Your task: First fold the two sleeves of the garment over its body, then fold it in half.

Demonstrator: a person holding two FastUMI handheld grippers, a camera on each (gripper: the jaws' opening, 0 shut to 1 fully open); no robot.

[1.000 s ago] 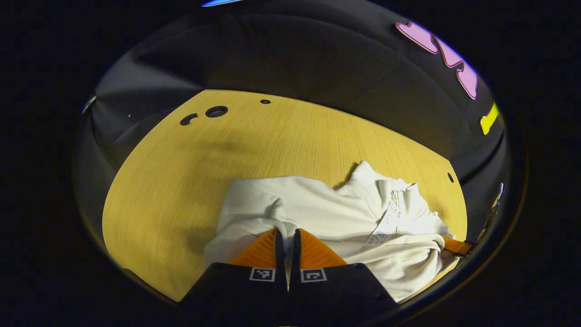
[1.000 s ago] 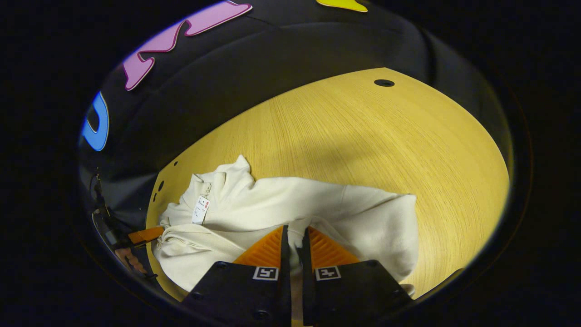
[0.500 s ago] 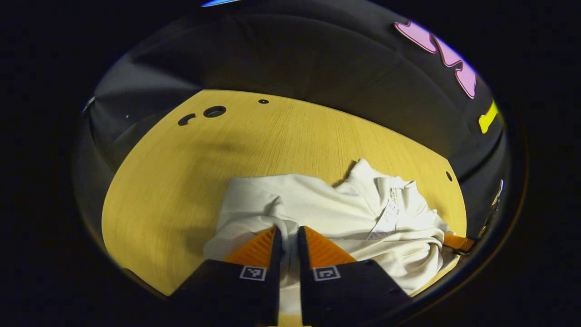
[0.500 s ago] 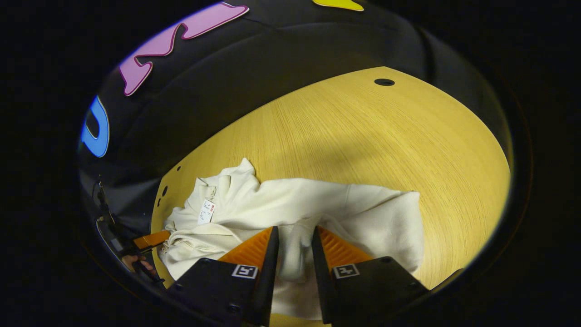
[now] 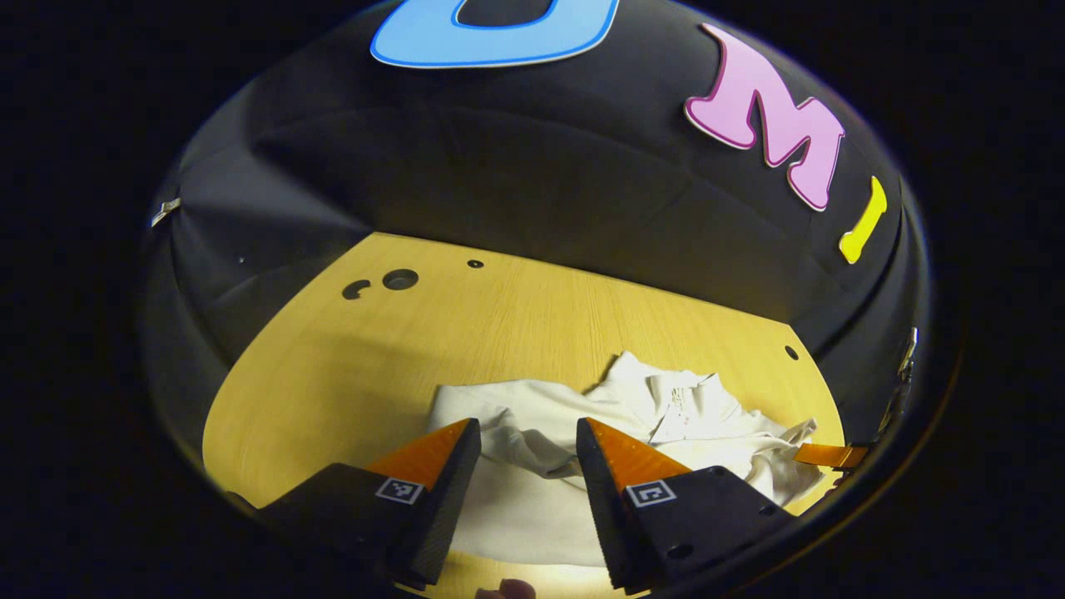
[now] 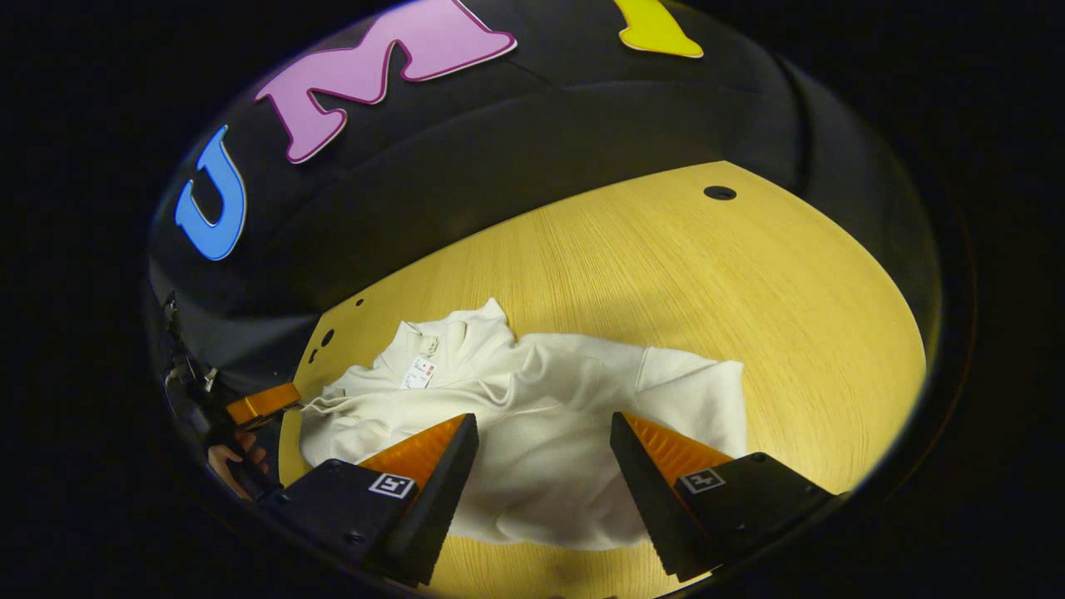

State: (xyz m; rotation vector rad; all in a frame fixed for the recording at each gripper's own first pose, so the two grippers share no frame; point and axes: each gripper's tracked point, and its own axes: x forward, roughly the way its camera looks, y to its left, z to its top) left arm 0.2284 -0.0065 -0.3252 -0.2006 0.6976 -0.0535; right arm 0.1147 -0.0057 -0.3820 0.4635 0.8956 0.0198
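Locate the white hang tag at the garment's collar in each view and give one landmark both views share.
Left gripper view: hang tag right of centre, above the right finger.
Right gripper view: hang tag left of centre, above the left finger.
Shared landmark: the raised collar point of the cream garment.

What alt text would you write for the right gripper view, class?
An open right gripper hangs above a cream garment lying rumpled on a yellow wooden table, its white tag near the collar. The left gripper shows at the far left.

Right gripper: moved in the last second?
Yes. The right gripper let go of the white garment, opened and pulled up and back; the wooden table sits lower in its view.
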